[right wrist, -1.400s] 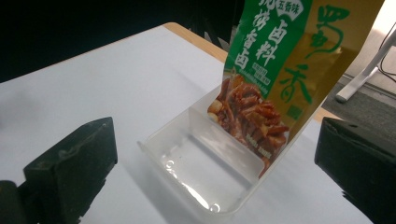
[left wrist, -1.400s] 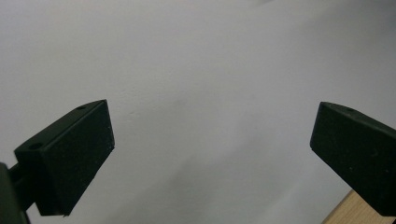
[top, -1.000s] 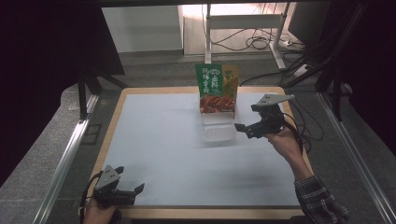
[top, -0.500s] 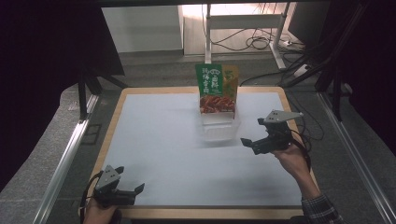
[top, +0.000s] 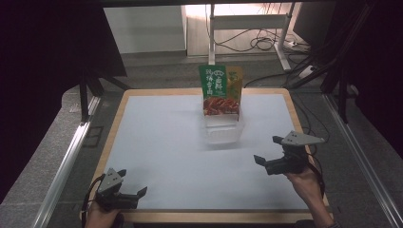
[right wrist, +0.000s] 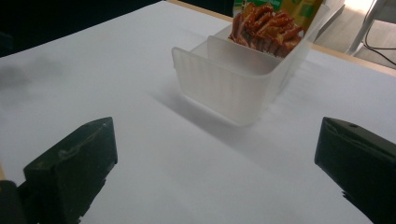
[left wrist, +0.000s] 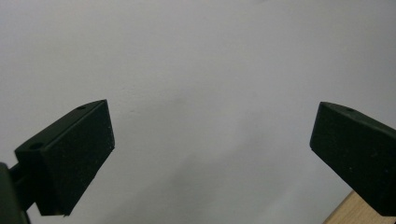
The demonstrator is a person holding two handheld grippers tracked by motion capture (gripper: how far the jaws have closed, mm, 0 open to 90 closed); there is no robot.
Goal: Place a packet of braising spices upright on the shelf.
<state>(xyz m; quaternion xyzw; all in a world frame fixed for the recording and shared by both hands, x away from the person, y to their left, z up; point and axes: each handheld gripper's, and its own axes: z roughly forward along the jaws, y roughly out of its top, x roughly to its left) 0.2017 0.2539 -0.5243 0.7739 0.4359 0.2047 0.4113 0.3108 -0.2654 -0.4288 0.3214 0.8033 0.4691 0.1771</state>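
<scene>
A dim workroom with cables on the floor frames a wood-edged surface (top: 157, 142) covered in white, the biggest thing in the high view. Toward its far middle stands a clear plastic bin (top: 223, 128), divided inside by a partition, and a green-and-orange food packet (top: 221, 90) stands upright in its far compartment, leaning on the back wall; the near compartment looks empty in the right gripper view.

The right gripper (top: 267, 153) hovers near the surface's right edge, well apart from the bin, jaws spread wide and holding nothing, aimed toward the bin's near corner. The hand (top: 304, 183) holds it from behind, the forearm coming in from the lower right. The left gripper (top: 134, 190) rests low at the near left edge, jaws likewise apart and empty, facing bare white cover.

The packet appears placed, so the step in hand is probably a retreat or a fresh approach. Any return should come in level above the bin's rim, since the light bin could slide or tip if clipped.
</scene>
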